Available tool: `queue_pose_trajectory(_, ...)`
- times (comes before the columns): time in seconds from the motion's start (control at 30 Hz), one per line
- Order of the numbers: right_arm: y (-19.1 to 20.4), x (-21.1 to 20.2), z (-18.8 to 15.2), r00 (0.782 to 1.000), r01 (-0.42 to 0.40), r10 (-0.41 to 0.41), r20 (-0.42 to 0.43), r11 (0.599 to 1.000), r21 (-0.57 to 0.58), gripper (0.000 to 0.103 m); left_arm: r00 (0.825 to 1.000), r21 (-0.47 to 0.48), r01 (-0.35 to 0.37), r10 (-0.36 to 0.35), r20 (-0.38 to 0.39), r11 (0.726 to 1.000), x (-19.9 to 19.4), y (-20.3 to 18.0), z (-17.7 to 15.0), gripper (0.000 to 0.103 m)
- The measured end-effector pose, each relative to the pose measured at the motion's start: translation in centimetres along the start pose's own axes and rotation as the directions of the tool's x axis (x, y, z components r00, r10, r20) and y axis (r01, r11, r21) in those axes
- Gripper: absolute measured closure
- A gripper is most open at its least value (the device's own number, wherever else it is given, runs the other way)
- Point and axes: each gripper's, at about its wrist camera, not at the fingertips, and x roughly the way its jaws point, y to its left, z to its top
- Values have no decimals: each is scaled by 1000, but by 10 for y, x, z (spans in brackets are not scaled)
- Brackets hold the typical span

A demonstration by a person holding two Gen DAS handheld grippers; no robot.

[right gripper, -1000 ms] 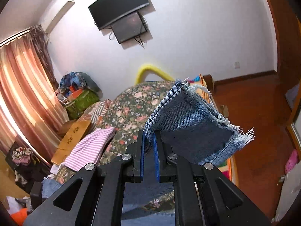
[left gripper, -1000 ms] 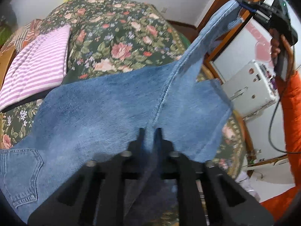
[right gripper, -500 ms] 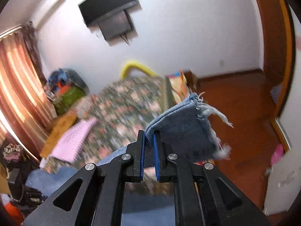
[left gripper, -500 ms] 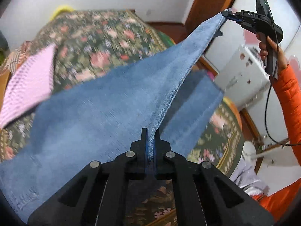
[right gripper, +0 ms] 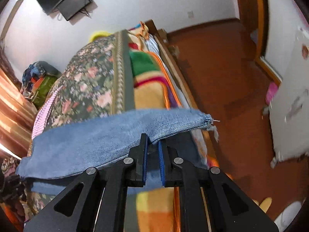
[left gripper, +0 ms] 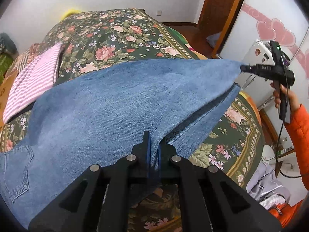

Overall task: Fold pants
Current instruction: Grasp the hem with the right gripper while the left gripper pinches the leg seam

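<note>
1. Across the middle of the left wrist view, the pair of faded blue denim pants [left gripper: 119, 112] spreads over a bed covered by a dark green floral bedspread [left gripper: 115, 29], with a stitched back pocket at the lower left of the frame.
2. One edge of the denim is lifted off the bed and stretched from the lower centre of the frame to the middle right.
3. At the lower centre, the left gripper [left gripper: 153, 150], black with blue pads, is clamped tight on a pinch of that raised edge.
4. At the middle right, the black right gripper [left gripper: 243, 68] meets the far corner of the denim; a hand [left gripper: 283, 96] in an orange sleeve [left gripper: 298, 133] holds its handle.
5. From the right wrist view, the right gripper [right gripper: 153, 150] has its jaws opening: the folded hem with a frayed corner lies between the pads, against the left pad, with a gap showing at the right one.
6. A pink-and-white striped garment [left gripper: 32, 79] lies on the bedspread at the middle left, just beside the pants.
7. Beyond the bed's right side, a reddish-brown wooden floor [right gripper: 222, 67] shows.
8. A white cabinet door with pink heart decals [left gripper: 274, 29] stands at the upper right of the left wrist view.
</note>
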Motion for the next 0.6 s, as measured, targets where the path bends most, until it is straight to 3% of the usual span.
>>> queue_pose_trajectory(0.07,-6,3,-10,1000,-1,1,-15,1000,20,90,1000,10,-10,10,-1,1000,0,-2,0,99)
queue_pose_trajectory(0.13,-11,7,-18,999,17,-16,-32,999,45,79,1000,16,-13,13,-2,1000,0,-2,-1,99)
queue_pose_trajectory(0.2,-21,14,-26,998,33,-28,-57,995,91,54,1000,19,-16,16,-2,1000,0,-3,0,99)
queue_pose_trajectory(0.37,-32,21,-25,999,26,-20,-41,987,158,53,1000,22,-20,20,2,1000,-1,-3,-1,98)
queue_pose_trajectory(0.5,-38,31,-23,999,36,-31,-28,980,195,56,999,49,-42,41,19,998,-5,-6,1,98)
queue_pose_trajectory(0.53,-40,32,-23,999,37,-34,-18,978,205,63,998,53,-47,45,33,998,-9,-7,2,98)
queue_pose_trajectory(0.6,-44,33,-22,1000,25,-23,-11,972,234,90,998,58,-51,49,48,997,-14,-7,4,98)
